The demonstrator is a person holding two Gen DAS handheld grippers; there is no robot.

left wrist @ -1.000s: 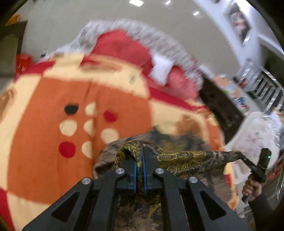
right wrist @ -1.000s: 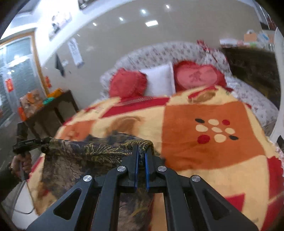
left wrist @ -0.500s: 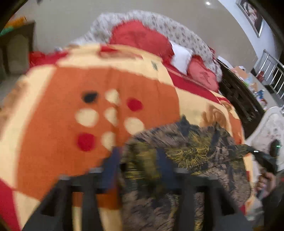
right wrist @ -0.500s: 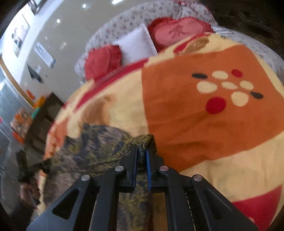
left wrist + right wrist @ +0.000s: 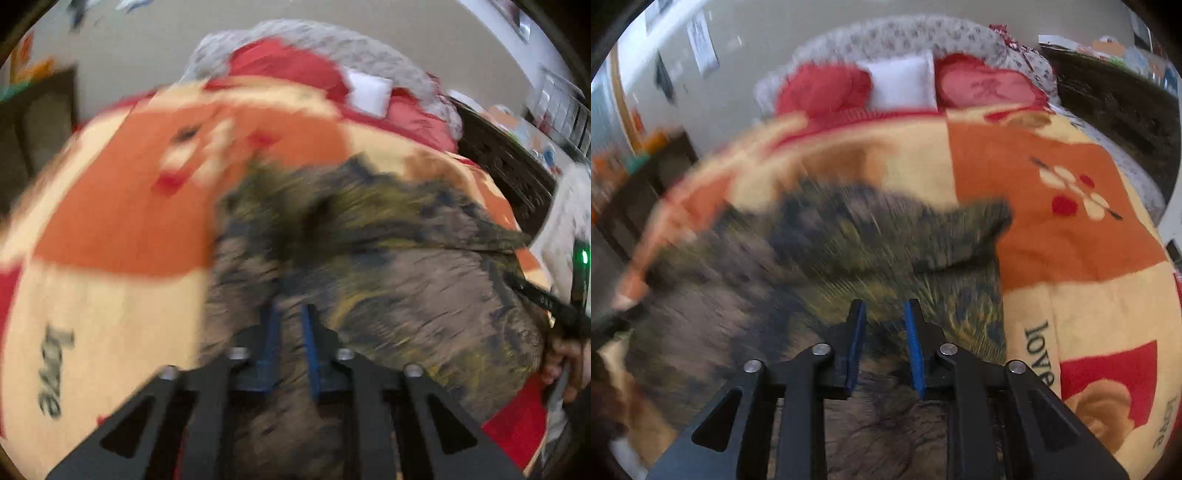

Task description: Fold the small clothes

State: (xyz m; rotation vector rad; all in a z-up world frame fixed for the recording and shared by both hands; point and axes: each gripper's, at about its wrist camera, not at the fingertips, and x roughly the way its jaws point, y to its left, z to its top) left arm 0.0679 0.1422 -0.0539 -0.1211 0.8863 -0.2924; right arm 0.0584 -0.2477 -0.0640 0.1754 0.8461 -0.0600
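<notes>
Bed [image 5: 1137, 192] covered by an orange, cream and red blanket [image 5: 1071, 236]. A dark patterned garment [image 5: 849, 240] lies spread on the blanket; red and white pillows [image 5: 901, 85] at the head.

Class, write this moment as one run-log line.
garment: lying on blanket | left hand-held gripper: open, over garment | right hand-held gripper: jaws just opening, over garment

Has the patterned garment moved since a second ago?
Yes. The patterned garment was held up off the blanket; now it lies spread flat on it, and the right gripper jaws have just been opening.
</notes>
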